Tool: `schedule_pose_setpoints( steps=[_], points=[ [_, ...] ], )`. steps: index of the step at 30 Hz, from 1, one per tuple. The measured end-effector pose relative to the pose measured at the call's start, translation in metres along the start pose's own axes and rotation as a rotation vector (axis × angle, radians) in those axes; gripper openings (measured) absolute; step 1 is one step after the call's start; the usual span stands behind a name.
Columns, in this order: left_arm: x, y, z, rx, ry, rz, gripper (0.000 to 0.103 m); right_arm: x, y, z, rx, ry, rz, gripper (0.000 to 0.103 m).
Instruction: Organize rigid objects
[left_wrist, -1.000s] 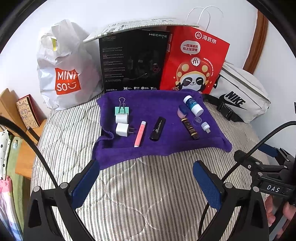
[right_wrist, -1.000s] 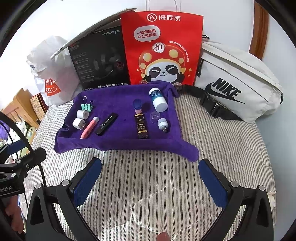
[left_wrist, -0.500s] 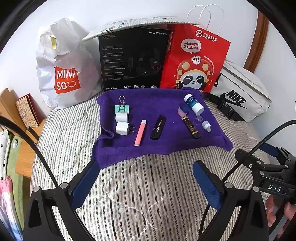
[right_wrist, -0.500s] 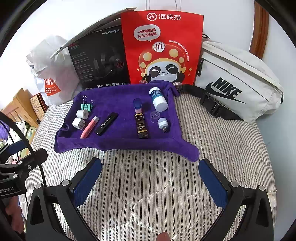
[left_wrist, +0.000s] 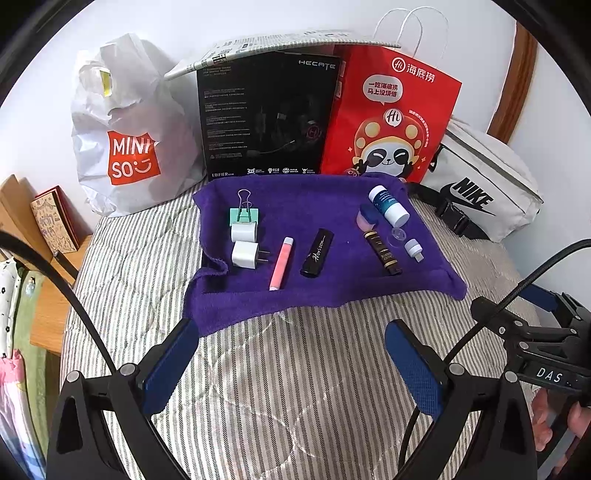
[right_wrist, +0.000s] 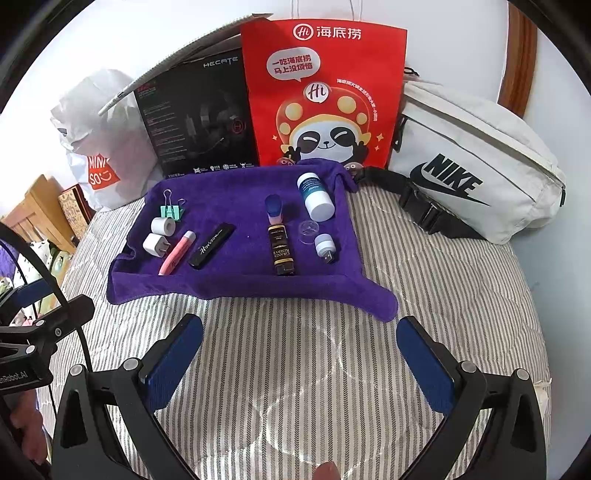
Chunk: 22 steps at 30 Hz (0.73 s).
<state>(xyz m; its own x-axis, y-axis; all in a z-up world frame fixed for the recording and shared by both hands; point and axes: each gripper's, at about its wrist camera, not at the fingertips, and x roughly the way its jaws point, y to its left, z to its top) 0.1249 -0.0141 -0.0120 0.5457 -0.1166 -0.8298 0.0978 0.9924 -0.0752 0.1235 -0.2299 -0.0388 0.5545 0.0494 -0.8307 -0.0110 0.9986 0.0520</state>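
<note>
Left gripper (left_wrist: 288, 363) and right gripper (right_wrist: 301, 360) both spread wide, empty, over the striped bed (right_wrist: 443, 295) near its front edge, while the chargers (left_wrist: 243, 254), pink tube (left_wrist: 281, 263), black tube (left_wrist: 317, 252) and white bottle (left_wrist: 388, 205) lie on the purple towel (left_wrist: 314, 206) toward the bed's far edge

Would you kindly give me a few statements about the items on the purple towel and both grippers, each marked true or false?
1. Both the left gripper and the right gripper are open and empty. True.
2. The pink tube lies beside the black tube. True.
3. The binder clip rests on the striped bedcover. False: it lies on the purple towel.
4. The white bottle stands upright. False: it lies on its side.
5. The red bag stands behind the towel. True.
</note>
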Motion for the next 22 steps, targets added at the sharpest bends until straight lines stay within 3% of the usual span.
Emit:
schedule_pose_setpoints(
  steps=[22],
  points=[
    [0.0017, 0.0013, 0.0018, -0.001, -0.003, -0.002, 0.102, 0.0003, -0.0005, 0.0011, 0.002, 0.003, 0.003, 0.103]
  ],
)
